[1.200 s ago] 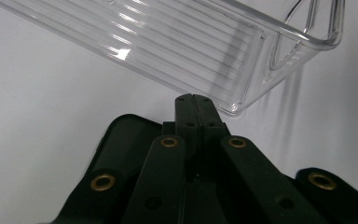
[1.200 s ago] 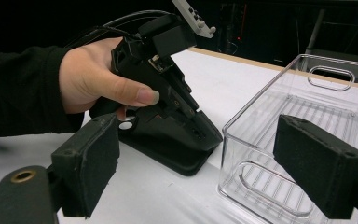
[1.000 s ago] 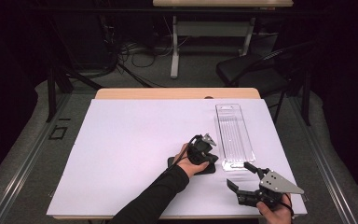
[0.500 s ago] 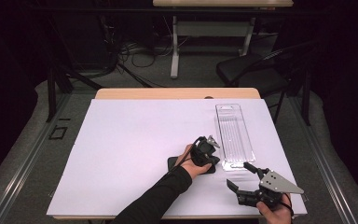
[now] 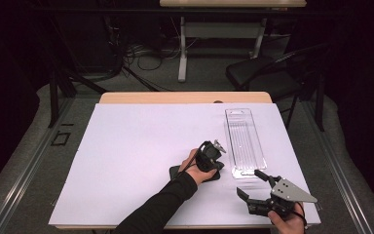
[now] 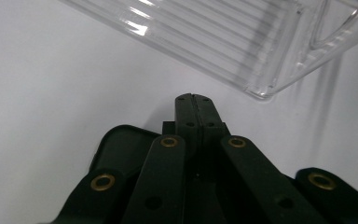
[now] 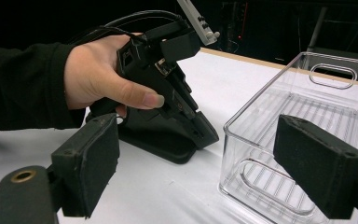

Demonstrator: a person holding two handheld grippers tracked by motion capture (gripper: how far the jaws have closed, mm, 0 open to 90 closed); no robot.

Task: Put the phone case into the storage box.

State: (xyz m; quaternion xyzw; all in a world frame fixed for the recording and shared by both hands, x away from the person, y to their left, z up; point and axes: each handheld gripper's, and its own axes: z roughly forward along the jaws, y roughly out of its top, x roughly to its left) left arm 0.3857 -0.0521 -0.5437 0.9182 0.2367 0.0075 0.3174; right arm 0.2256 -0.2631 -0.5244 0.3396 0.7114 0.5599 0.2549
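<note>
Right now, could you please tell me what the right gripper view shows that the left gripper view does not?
The right gripper view shows the hand gripping the left gripper from the side, its cable, and the right gripper with jaws open. The left gripper view shows the left gripper's shut jaws from behind, tips pressed together. Both show the clear bin, the black pad and the white table.

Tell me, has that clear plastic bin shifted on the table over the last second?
No. In the high view the clear plastic bin lies at the same spot near the white table cover's right edge.
</note>
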